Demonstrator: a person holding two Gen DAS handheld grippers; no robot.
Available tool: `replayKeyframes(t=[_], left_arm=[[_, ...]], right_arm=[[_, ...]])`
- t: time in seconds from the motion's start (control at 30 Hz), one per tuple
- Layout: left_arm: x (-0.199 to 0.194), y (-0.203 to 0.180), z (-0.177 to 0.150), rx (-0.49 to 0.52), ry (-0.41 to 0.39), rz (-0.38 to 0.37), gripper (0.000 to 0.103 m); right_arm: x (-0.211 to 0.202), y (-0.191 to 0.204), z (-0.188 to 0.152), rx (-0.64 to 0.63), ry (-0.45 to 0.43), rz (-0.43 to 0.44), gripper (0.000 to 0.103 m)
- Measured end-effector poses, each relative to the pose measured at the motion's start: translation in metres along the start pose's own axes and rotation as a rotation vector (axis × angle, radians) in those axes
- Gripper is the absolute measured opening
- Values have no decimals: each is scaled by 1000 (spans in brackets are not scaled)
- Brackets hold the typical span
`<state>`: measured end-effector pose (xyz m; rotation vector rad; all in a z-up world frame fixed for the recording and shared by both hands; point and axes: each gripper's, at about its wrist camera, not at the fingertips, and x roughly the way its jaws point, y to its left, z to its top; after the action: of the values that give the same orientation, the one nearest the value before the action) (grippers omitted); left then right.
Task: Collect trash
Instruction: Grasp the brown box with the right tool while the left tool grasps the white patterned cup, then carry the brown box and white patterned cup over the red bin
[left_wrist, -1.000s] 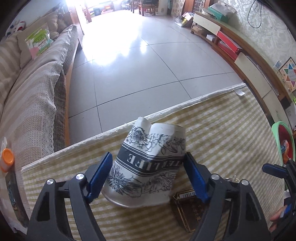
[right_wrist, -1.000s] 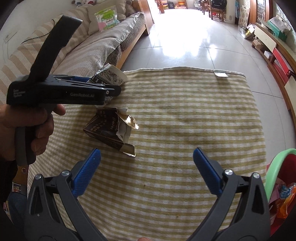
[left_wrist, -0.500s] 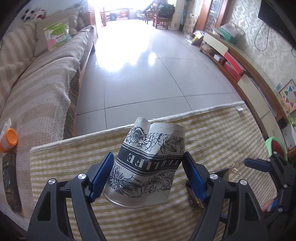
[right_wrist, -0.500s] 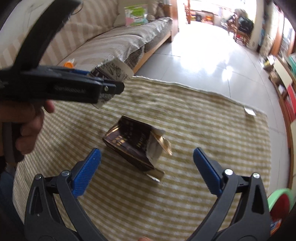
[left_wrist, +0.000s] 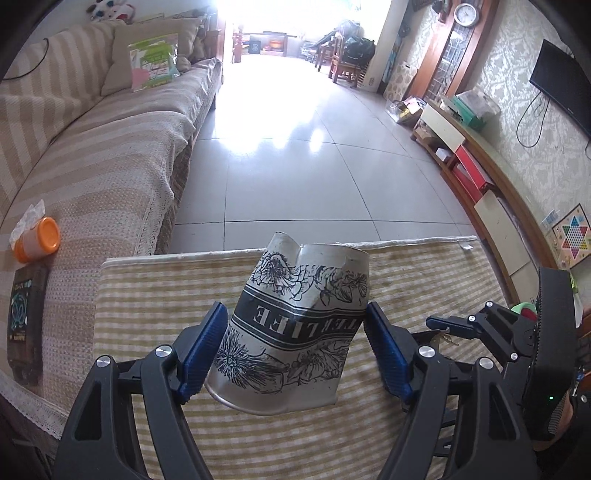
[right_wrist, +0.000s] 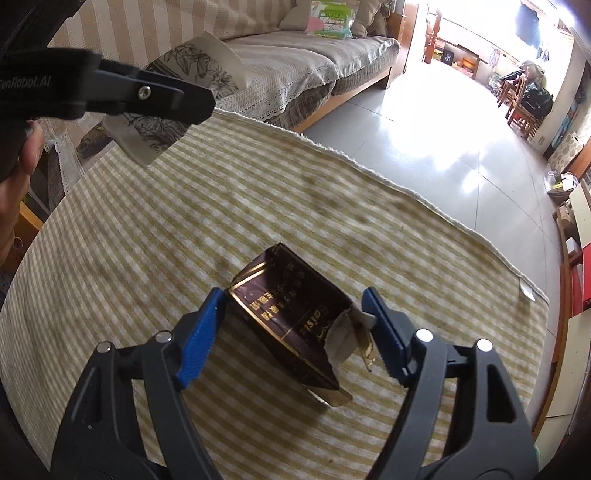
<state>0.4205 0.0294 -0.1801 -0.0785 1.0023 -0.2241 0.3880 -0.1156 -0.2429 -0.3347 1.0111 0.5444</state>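
Note:
My left gripper (left_wrist: 293, 349) is shut on a crushed white paper cup (left_wrist: 295, 325) with black flower print, held above the striped cloth (left_wrist: 147, 295). The cup also shows in the right wrist view (right_wrist: 173, 96), gripped by the left gripper (right_wrist: 177, 99). My right gripper (right_wrist: 295, 334) has its blue fingers around a torn dark brown carton (right_wrist: 291, 317) that lies on the cloth (right_wrist: 184, 221); the fingers stand at its two ends. In the left wrist view the right gripper (left_wrist: 476, 325) is at the right, low over the cloth.
A beige striped sofa (left_wrist: 92, 147) runs along the left with an orange-lidded tub (left_wrist: 37, 240) and a dark book (left_wrist: 26, 325) on it. Tiled floor (left_wrist: 295, 147) lies beyond the cloth's far edge. A low shelf unit (left_wrist: 480, 177) lines the right wall.
My left gripper lifted the cup higher and tilted up. My right gripper moved forward and left over the carton and narrowed from wide open until its fingers stand at the carton's ends.

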Motion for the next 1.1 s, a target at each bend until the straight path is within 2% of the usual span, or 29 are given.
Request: replayKeyframes(t=[0.33,0.6,0.9,0.93,0.97,1.0,1.1], left_arm=[[-31,-6,-18,-26,-27,-20,72],[-65,-16,-24,-19,-50,-24,72],[-109,-49,-38,17,-85,-36,72],[-114,-55,-40,23,-88,-40,72],[-118,-60,-41,30,-91,-42,72],[-122,-66,-43,38,-94,-44,72],[-133,-82,-50,47,-99,-57,72]], right_arm=[[-37,11,-26,78,1,-2,68],[-93,10,-40,159,-66,-29,68],[-168,0,-67,274,-141,-54,68],[-176,-2,-72,289,-146,-57,65],[-182,-4,-75,299,-149,-63,50],[-188,-7,-79,311,-141,-63,40],[-205,-16,-94,370,-141,-87,40]])
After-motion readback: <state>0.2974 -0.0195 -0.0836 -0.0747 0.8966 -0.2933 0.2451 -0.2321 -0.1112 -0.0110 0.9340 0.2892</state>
